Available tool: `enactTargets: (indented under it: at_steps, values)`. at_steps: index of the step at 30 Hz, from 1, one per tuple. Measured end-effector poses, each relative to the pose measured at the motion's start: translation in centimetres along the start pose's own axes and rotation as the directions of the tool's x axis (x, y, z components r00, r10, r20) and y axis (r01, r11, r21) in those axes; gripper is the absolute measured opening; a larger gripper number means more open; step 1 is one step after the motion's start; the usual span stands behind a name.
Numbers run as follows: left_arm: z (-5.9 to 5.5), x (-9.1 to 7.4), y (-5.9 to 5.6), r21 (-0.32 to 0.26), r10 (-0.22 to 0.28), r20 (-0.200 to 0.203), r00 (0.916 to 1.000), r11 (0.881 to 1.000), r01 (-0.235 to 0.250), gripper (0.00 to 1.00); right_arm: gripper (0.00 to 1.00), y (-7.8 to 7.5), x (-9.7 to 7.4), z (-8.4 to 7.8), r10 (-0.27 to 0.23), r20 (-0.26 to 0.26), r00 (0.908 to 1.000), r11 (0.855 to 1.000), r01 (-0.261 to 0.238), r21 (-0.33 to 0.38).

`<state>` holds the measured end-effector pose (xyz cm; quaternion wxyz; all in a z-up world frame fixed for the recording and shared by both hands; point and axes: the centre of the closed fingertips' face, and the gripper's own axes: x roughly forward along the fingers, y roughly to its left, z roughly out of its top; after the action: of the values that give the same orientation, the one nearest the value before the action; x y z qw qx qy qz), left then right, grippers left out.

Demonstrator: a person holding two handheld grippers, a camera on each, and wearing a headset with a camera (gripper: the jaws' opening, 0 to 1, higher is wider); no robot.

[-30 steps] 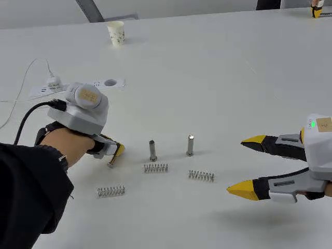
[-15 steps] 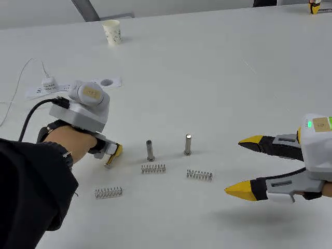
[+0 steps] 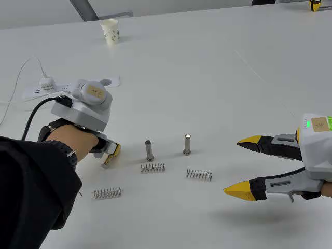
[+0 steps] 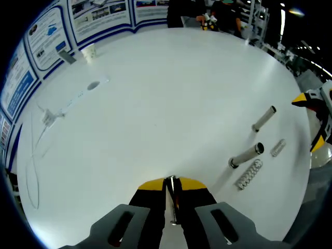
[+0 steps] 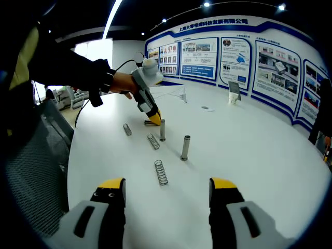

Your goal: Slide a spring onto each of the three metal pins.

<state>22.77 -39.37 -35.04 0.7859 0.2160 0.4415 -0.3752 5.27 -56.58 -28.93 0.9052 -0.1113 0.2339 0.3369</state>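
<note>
Two metal pins stand upright on the white table, one (image 3: 149,150) to the left and one (image 3: 187,144) to the right. Three springs lie flat in front of them: one at the left (image 3: 107,193), one in the middle (image 3: 152,167), one at the right (image 3: 199,175). My left gripper (image 3: 111,154) rests low on the table left of the pins, shut on a third metal pin (image 4: 172,201). My right gripper (image 3: 243,165) hovers open to the right of the springs, nothing between its jaws. In the right gripper view the pins (image 5: 162,129) (image 5: 184,147) and a spring (image 5: 160,171) lie ahead.
A paper cup (image 3: 110,31) stands far back on the table. A white power strip (image 3: 67,85) with a plug and cable lies behind my left hand. The table surface stretches wide and bare to the right and back.
</note>
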Motion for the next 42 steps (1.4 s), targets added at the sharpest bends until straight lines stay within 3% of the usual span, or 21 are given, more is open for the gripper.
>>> enactTargets:
  at_steps: [10, 19, 32, 42]
  values:
    - [0.0, 0.0, 0.1, -0.024, 0.011, 0.027, 0.9996, 1.0, -0.01, 0.06, 0.66, 0.0, 0.1, 0.2, 0.003, -0.001, 1.0, 1.0, -0.003, -0.006]
    - [0.0, -0.5, 0.0, -0.08, -0.011, 0.067, 0.9977, 0.997, 0.016, 0.06, 0.66, -0.2, -0.1, 0.2, -0.004, -0.001, 1.0, 1.0, 0.004, -0.009]
    - [0.8, -2.5, -0.3, -0.091, -0.016, 0.121, 0.9925, 0.996, 0.027, 0.06, 0.66, 0.2, -0.1, 1.0, 0.003, 0.004, 1.0, 1.0, -0.003, -0.029]
    - [0.6, -3.9, -0.1, -0.1, -0.01, 0.155, 0.9879, 0.995, 0.026, 0.06, 0.66, 0.5, -0.1, 1.5, 0.005, 0.006, 1.0, 0.999, -0.005, -0.042]
